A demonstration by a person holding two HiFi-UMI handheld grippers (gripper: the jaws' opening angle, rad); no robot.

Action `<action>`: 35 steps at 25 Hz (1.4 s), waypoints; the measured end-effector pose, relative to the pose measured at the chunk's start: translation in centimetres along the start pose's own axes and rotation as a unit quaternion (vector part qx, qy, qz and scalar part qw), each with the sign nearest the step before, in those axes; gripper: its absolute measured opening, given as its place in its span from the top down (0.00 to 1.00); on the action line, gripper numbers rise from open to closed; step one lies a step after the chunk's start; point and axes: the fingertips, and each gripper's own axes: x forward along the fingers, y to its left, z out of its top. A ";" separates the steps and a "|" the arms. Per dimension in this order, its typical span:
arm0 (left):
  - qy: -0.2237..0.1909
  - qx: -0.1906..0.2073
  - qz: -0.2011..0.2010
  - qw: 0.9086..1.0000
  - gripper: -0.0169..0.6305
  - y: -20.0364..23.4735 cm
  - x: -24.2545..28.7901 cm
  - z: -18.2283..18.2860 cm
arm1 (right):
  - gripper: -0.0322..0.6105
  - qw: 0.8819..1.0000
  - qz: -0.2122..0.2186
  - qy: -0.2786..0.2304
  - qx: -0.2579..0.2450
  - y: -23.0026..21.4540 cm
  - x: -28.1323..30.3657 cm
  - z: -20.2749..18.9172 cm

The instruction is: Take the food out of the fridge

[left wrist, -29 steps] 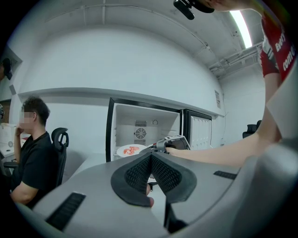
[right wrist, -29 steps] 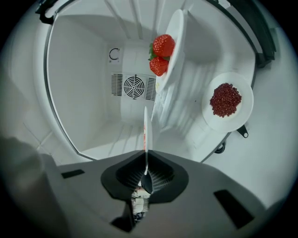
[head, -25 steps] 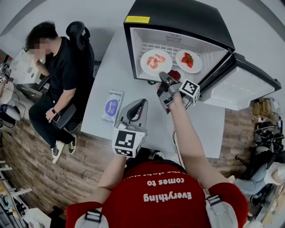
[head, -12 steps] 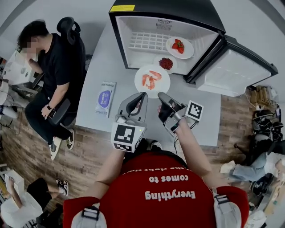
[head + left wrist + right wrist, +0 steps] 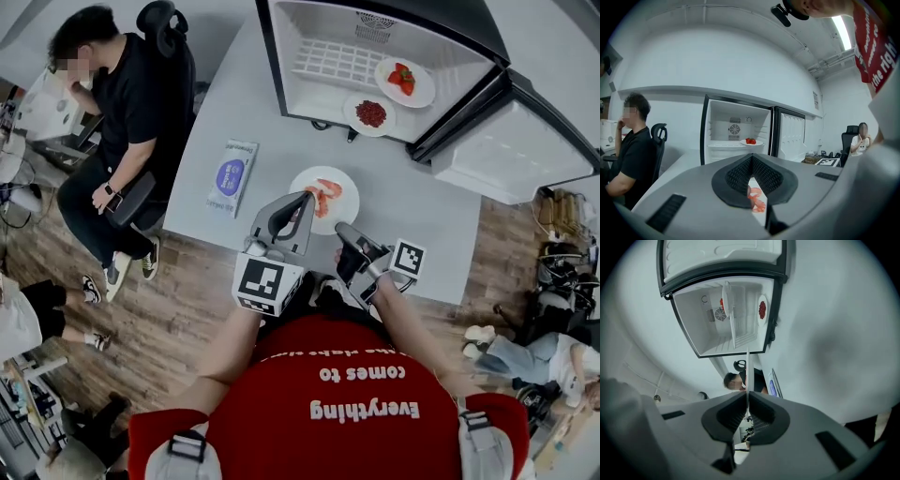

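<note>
Though round from overhead, shrimp plate [image 5: 345,187] pinched edge-on in right tool [image 5: 747,395]; left tool [image 5: 751,159] closed, empty.

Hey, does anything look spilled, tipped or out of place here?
Nothing stands out. The shrimp plate looks level, its rim pinched in the right tongs; no spills. The strawberry plate and a second plate sit neatly in the open fridge.

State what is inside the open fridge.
The fridge holds a plate of strawberries, a plate of dark red fruit nearer the opening, and a wire shelf. Its overhanging wall hides one side.
</note>
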 end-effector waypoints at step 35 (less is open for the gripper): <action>0.033 -0.049 0.093 0.994 0.98 6.8 -7.9 -7.2 | 0.89 0.922 -0.328 0.118 -0.167 -16.2 10.7 -1.6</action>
